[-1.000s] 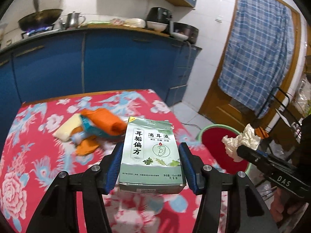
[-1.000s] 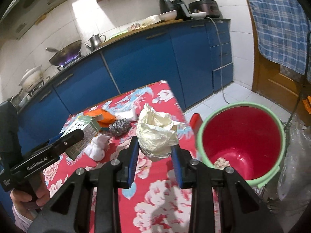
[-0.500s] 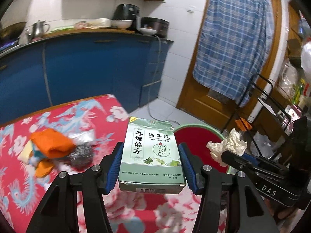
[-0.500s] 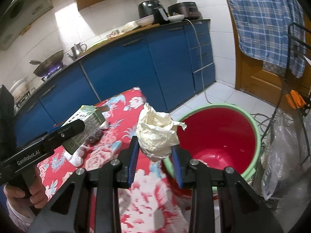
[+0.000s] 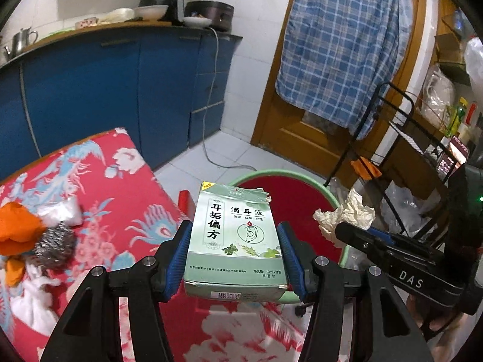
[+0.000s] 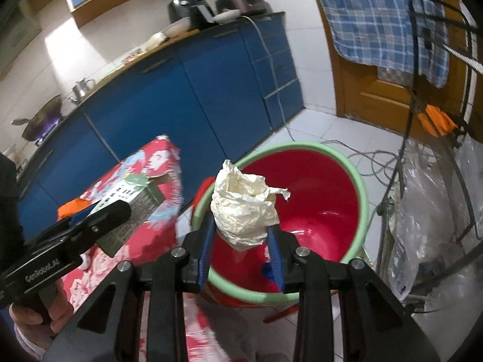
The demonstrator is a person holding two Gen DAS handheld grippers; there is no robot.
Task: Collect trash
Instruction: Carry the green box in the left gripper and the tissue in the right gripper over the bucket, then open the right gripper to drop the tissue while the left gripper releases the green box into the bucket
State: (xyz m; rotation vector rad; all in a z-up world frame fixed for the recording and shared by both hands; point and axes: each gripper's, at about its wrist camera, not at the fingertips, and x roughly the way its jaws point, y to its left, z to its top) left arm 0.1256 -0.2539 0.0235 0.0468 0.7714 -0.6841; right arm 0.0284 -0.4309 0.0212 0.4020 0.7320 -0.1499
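The left claw (image 5: 235,256), about half open, clamps the green carton (image 5: 237,235) by its long sides at lower centre; light, crushable card; the right claw (image 6: 240,241), narrower, pinches the crumpled paper (image 6: 246,205), soft and springy, above the red bucket (image 6: 363,199), centre frame.

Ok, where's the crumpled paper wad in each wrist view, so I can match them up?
Left wrist view: the crumpled paper wad sits right of centre, at the tip of the right gripper, over the bucket.
Right wrist view: centre, the wad is clamped between the blue pads.
Shared landmark: the green-rimmed red bucket.
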